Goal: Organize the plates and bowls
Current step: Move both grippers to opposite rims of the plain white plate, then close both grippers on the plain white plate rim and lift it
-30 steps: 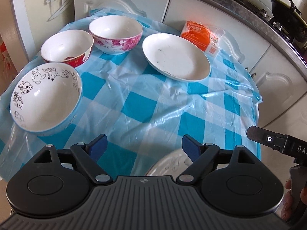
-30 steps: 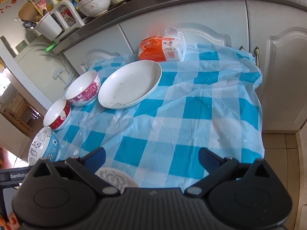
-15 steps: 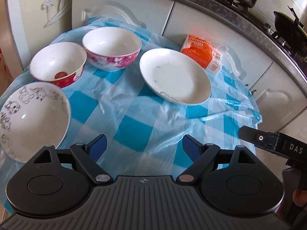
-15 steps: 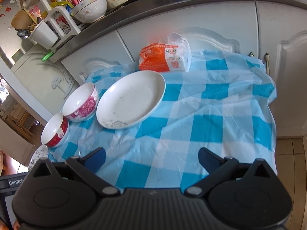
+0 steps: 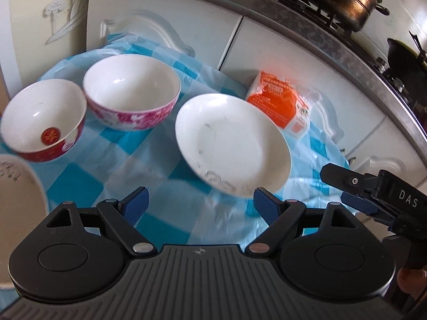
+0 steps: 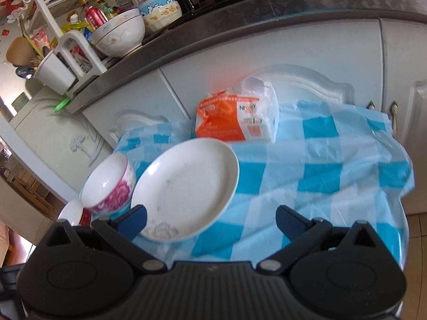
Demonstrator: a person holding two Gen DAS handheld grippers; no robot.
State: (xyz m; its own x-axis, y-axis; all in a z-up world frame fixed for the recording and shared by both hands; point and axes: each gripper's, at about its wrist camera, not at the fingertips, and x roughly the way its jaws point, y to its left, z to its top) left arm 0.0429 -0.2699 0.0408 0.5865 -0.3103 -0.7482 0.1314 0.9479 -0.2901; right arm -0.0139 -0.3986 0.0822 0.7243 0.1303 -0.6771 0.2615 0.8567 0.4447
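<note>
Lying flat, white plate [image 5: 232, 144] between spread left tongs [image 5: 200, 201].

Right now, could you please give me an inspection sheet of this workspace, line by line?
Surface: round table under a blue-and-white checked plastic cloth, wrinkled.
Job's things: white plate, empty with faint marks; pink floral bowl and red bowl, both empty and upright, close together; edge of a cartoon-print bowl at the left border.
Clutter: orange tissue pack behind the plate.
Grippers: left gripper open, empty; right gripper open, empty, near the plate's front rim.
Cables: nothing seen.
Surroundings: white cabinets, steel counter with a pot, stacked bowls and a rack.
</note>
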